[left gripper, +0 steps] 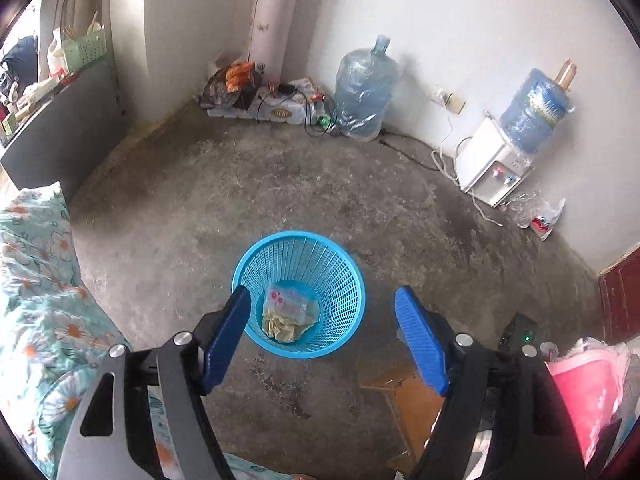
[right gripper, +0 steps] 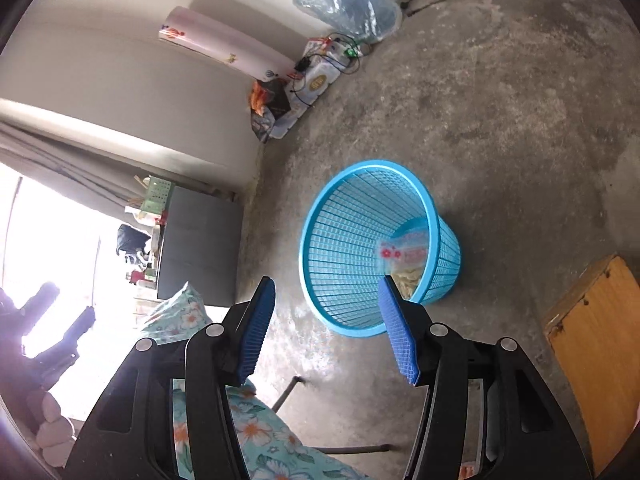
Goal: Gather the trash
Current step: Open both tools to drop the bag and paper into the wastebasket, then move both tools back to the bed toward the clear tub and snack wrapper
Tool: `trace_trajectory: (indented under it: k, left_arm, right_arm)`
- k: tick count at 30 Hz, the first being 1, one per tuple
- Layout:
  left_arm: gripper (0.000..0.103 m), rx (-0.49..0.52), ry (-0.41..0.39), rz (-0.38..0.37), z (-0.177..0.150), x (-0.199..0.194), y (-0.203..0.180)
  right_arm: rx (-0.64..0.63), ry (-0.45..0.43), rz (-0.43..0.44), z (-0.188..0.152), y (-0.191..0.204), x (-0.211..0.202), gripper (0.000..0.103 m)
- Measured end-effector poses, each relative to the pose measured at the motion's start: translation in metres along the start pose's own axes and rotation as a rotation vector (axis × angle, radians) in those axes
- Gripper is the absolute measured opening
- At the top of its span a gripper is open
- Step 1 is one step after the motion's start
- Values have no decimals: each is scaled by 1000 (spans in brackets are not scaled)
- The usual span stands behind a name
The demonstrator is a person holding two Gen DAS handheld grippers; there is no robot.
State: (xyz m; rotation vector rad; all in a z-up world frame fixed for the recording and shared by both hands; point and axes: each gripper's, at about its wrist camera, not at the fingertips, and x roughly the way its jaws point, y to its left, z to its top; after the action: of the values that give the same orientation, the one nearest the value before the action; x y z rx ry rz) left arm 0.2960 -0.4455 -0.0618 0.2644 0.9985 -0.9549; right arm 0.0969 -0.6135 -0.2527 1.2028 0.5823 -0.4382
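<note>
A blue mesh waste basket [left gripper: 340, 276] stands on the concrete floor. At its bottom lie a clear plastic packet with red flowers [left gripper: 289, 300] and crumpled yellowish paper [left gripper: 282, 326]. My left gripper [left gripper: 322, 290] hovers above the basket, open, with nothing between its blue pads. In the right wrist view the same basket [right gripper: 332, 240] sits just ahead, and the flowered packet [right gripper: 400, 254] shows inside it. My right gripper [right gripper: 327, 279] is also open and empty, above the basket's near rim.
A floral quilt [left gripper: 40, 280] lies at the left and a wooden stool [right gripper: 592, 344] stands right of the basket. Along the wall are a water jug [left gripper: 362, 92], a dispenser [left gripper: 496, 164] with cords, a plastic bag [left gripper: 540, 212] and packaged goods [left gripper: 260, 100]. A pink cloth [left gripper: 588, 392] is at the right.
</note>
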Motion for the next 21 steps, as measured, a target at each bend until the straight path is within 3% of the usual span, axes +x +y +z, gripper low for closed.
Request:
trace_trajectory:
  k: [7, 10, 12, 14, 21]
  left_arm:
    - [73, 15, -158, -17, -41, -146, 12]
    - [73, 8, -227, 2, -70, -203, 20]
    - [73, 2, -265, 28, -91, -237, 26]
    - [73, -25, -302, 50, -112, -269, 35]
    - [73, -212, -467, 113, -184, -370, 86]
  right_arm:
    - [-274, -60, -18, -38, 78, -49, 58]
    - [-398, -84, 7, -53, 116, -66, 64]
    - [-484, -99, 46, -65, 142, -78, 74]
    - [-554, -103, 85, -78, 162, -89, 76]
    - [-666, 60, 265, -113, 199, -103, 76]
